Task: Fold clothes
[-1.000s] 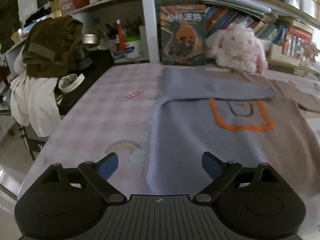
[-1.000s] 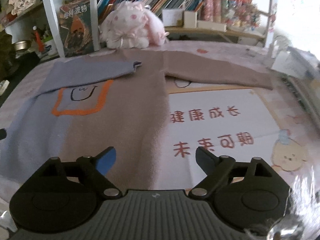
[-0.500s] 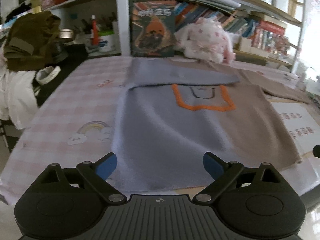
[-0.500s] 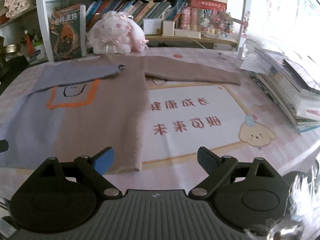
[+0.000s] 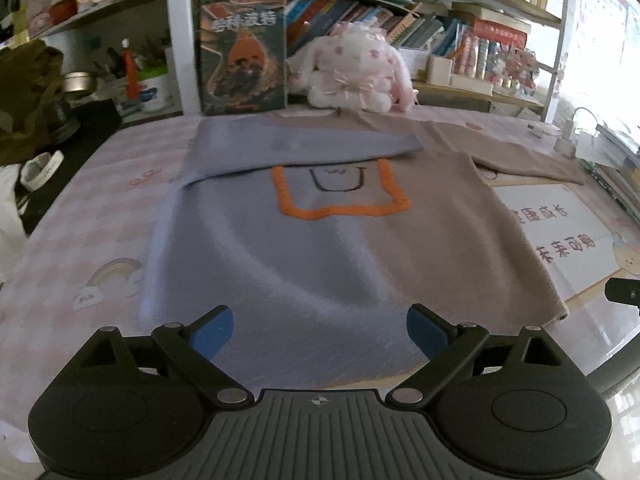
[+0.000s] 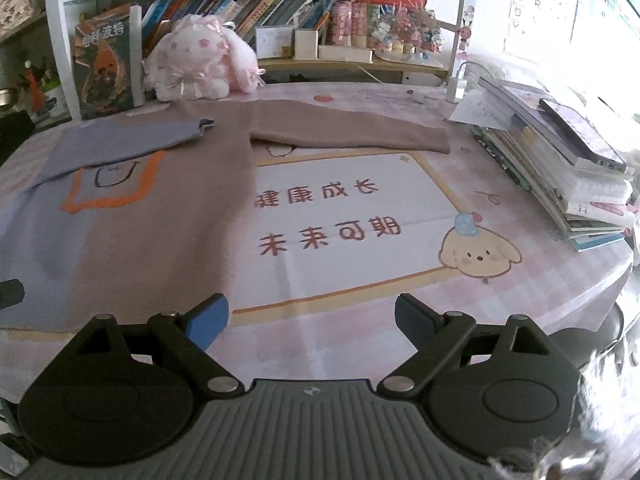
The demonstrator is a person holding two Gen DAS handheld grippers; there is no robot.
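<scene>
1. The sweater (image 5: 320, 248) lies flat on the desk (image 6: 360, 344), hem toward the near edge, collar toward the far edge by the shelves.
2. Its blue sleeve (image 5: 296, 148) is folded across the chest; the brown sleeve (image 6: 348, 132) extends unfolded toward the right edge, long axis parallel to the far edge.
3. The brown sleeve lies well ahead of the right gripper (image 6: 312, 320), which is the nearer one to it.
4. Right gripper: released, jaws wide, nothing between them, above bare desk beside the hem.
5. Left gripper (image 5: 320, 332): released, jaws wide, above the hem, gripping nothing.
6. Judged next step: fold the brown sleeve inward.
</scene>
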